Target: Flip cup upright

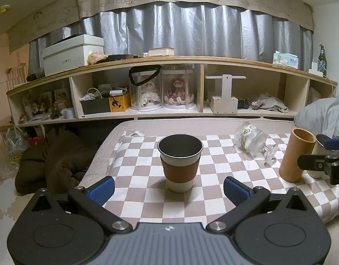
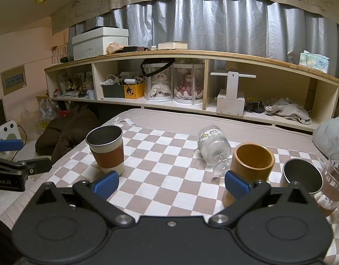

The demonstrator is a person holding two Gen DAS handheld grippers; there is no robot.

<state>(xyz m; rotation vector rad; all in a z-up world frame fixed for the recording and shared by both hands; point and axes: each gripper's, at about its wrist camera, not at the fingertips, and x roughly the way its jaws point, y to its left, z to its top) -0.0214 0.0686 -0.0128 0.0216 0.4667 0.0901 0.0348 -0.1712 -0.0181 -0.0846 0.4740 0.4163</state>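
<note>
A clear ribbed glass goblet [image 1: 253, 140] lies on its side on the checkered cloth [image 1: 147, 198]; it also shows in the right wrist view [image 2: 213, 146], its foot toward the bamboo cup. A metal cup with a brown sleeve [image 1: 180, 162] stands upright, straight ahead of my open, empty left gripper [image 1: 169, 190]; it shows at the left of the right wrist view [image 2: 107, 151]. My right gripper [image 2: 171, 186] is open and empty, in front of the goblet, and shows at the right edge of the left wrist view [image 1: 324, 154].
An upright bamboo cup [image 2: 250, 167] stands beside the goblet's foot. A second metal cup [image 2: 302, 178] and a clear glass [image 2: 334, 178] stand at the right. A grey pillow [image 2: 330, 137] lies at the back right. A shelf unit [image 2: 191, 81] runs behind the bed.
</note>
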